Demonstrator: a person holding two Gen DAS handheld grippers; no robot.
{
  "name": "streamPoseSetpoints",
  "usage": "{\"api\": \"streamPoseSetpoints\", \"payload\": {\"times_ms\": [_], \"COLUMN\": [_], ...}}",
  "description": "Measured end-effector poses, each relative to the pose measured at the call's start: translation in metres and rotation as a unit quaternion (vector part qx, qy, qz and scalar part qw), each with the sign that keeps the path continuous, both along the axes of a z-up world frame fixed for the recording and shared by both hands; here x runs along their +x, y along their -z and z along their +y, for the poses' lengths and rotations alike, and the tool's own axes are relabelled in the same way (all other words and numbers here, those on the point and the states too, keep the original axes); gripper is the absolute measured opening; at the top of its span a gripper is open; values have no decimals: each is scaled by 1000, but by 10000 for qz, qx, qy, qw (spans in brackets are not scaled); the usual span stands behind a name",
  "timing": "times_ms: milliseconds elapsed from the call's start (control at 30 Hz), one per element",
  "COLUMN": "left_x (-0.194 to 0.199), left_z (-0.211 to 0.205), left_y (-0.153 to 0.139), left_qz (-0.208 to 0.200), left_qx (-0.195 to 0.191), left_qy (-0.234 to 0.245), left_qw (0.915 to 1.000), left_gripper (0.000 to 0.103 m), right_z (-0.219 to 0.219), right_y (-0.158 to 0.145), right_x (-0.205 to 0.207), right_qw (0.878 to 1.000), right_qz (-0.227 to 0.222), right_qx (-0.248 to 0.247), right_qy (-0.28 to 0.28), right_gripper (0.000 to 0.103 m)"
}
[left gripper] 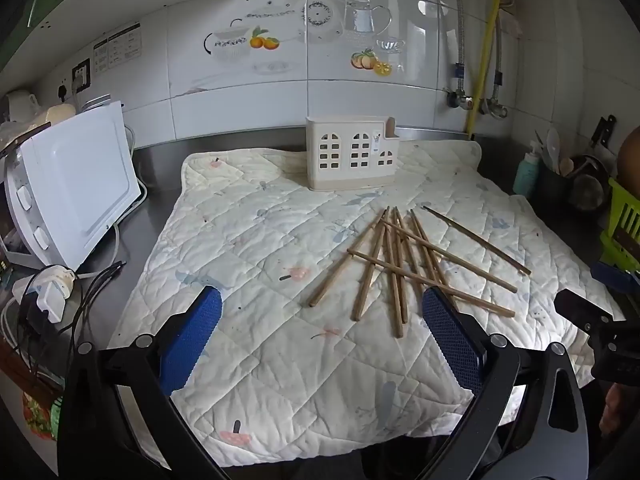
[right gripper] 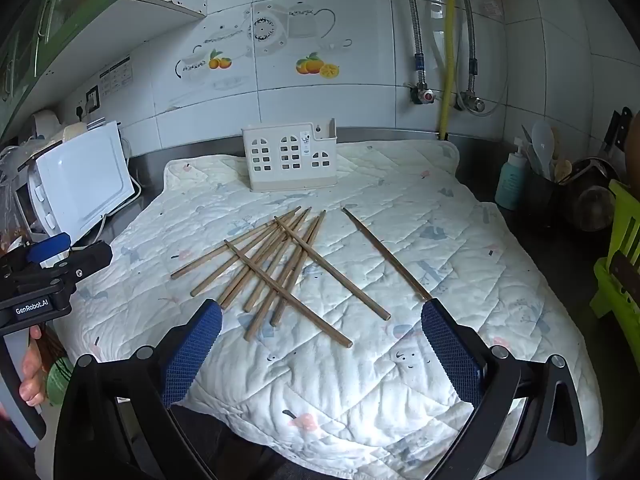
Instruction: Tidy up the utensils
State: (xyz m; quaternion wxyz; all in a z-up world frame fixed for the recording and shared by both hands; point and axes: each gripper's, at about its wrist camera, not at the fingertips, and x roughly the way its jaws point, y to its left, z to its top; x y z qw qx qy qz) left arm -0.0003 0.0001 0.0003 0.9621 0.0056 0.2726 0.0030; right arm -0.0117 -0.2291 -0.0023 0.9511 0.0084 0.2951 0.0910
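A loose pile of slim, round wooden chopsticks (right gripper: 280,268) lies crisscrossed on a white quilted cloth (right gripper: 400,380) printed with small pastel motifs, spread over a dark bench (left gripper: 160,164). One darker chopstick (right gripper: 386,254) lies apart, beside the pile. Behind stands a cream plastic utensil holder (right gripper: 290,158) with arched window cut-outs. The left hand-held gripper (left gripper: 322,340) and right hand-held gripper (right gripper: 322,340) hover spread wide, their blue textured pads empty. Writing on one reads "GenRobot.AI".

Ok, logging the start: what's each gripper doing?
Left gripper: open, holding nothing.
Right gripper: open, holding nothing.
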Motion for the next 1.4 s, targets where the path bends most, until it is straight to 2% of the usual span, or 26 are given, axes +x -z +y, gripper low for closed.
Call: {"api": "streamPoseSetpoints", "payload": {"times_ms": [133,900,1400], "left_x": [1,3,7], "left_z": [3,4,4], "left_y": [1,5,8], "left_qz": [36,95,179], "left_qx": [-119,-129,-95], "left_qy": [36,0,62], "left_qw": [9999,9999,9998], "left_gripper": [98,98,98], "right_z": [-1,-2,-1], "right_y": [0,-6,3], "right_x": [1,-1,2], "right_qw": [10000,10000,9999], "right_qz": [40,-22,19], "right_qx": [37,56,14], "right_qy": [10,-7,-119], "right_gripper": [97,97,97]}}
